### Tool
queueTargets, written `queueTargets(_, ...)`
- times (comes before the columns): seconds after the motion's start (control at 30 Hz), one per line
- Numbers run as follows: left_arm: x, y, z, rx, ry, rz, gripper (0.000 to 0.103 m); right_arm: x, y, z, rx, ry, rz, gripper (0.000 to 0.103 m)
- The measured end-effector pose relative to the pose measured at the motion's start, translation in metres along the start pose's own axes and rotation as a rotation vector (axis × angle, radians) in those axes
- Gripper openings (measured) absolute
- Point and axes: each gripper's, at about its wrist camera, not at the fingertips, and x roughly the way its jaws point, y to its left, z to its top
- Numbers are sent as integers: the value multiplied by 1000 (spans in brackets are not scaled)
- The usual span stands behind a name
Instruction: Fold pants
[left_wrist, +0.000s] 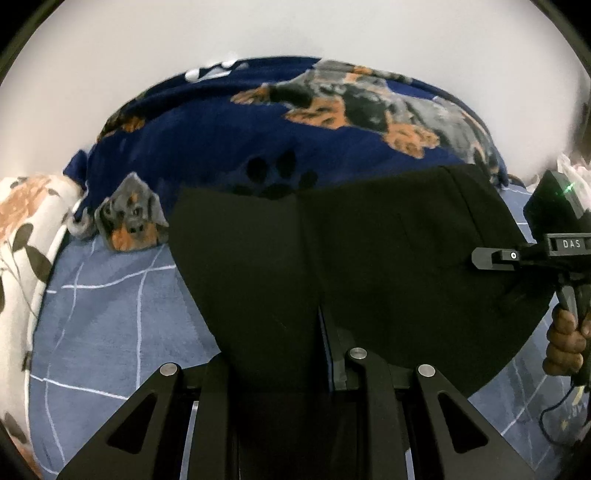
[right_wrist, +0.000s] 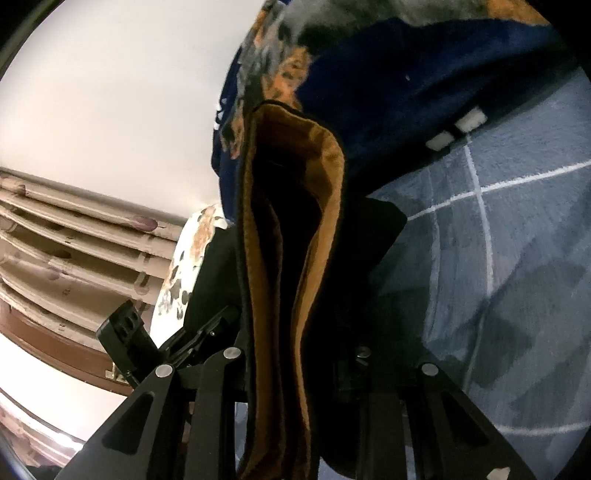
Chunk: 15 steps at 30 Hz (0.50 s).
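Observation:
The black pants (left_wrist: 369, 258) hang stretched between both grippers above the bed. My left gripper (left_wrist: 291, 369) is shut on the near edge of the cloth; the fabric hides its fingertips. My right gripper (left_wrist: 484, 256) shows in the left wrist view at the far right, shut on the pants' right edge, with a hand on its handle. In the right wrist view the pants (right_wrist: 288, 295) run up between the fingers of the right gripper (right_wrist: 291, 369), showing a brown lining inside a black outer layer. The left gripper (right_wrist: 192, 339) shows at the lower left there.
A navy blanket with dog prints (left_wrist: 295, 122) is heaped behind the pants. The bed has a blue sheet with white lines (left_wrist: 110, 314). A white floral pillow (left_wrist: 26, 236) lies at the left. A white wall and curtains (right_wrist: 74, 240) stand beyond.

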Motion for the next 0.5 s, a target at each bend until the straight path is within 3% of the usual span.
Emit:
queueTargets(0.3,20,12,-9,-40,1,-2,24,12,-20,3,39,3,-7,24)
queueTargets(0.5,29,19,-19,-73,-5,17,39,14,-24,1,22,-2,-35,25)
